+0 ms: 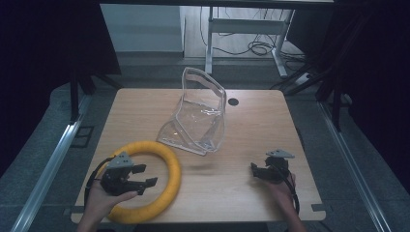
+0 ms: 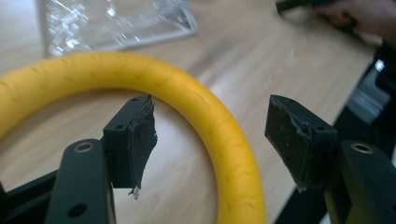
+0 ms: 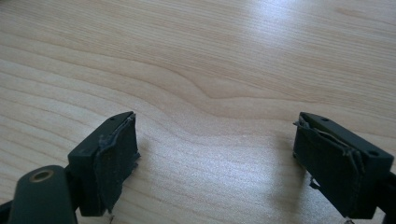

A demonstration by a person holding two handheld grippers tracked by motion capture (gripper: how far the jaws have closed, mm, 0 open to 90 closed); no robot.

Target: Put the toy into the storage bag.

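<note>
A yellow foam ring [image 1: 164, 166] lies flat on the near left of the wooden table [image 1: 251, 125]. My left gripper [image 1: 147, 175] hovers over the ring's hollow, open, its jaws pointing right. In the left gripper view the ring [image 2: 219, 126] arcs between the two spread pads [image 2: 140, 140], one jaw inside the ring and one past its rim. A clear plastic bag [image 1: 200, 118] with a stiff upright frame sits at the table's middle back. My right gripper [image 1: 256, 170] rests low at the near right, open, with bare wood [image 3: 210, 70] between its pads [image 3: 116, 158].
A round dark cable hole [image 1: 233, 102] is in the table behind the bag. Metal rails [image 1: 53, 159] run along the floor on both sides. A desk frame [image 1: 241, 29] and cables [image 1: 261, 48] stand beyond the far edge.
</note>
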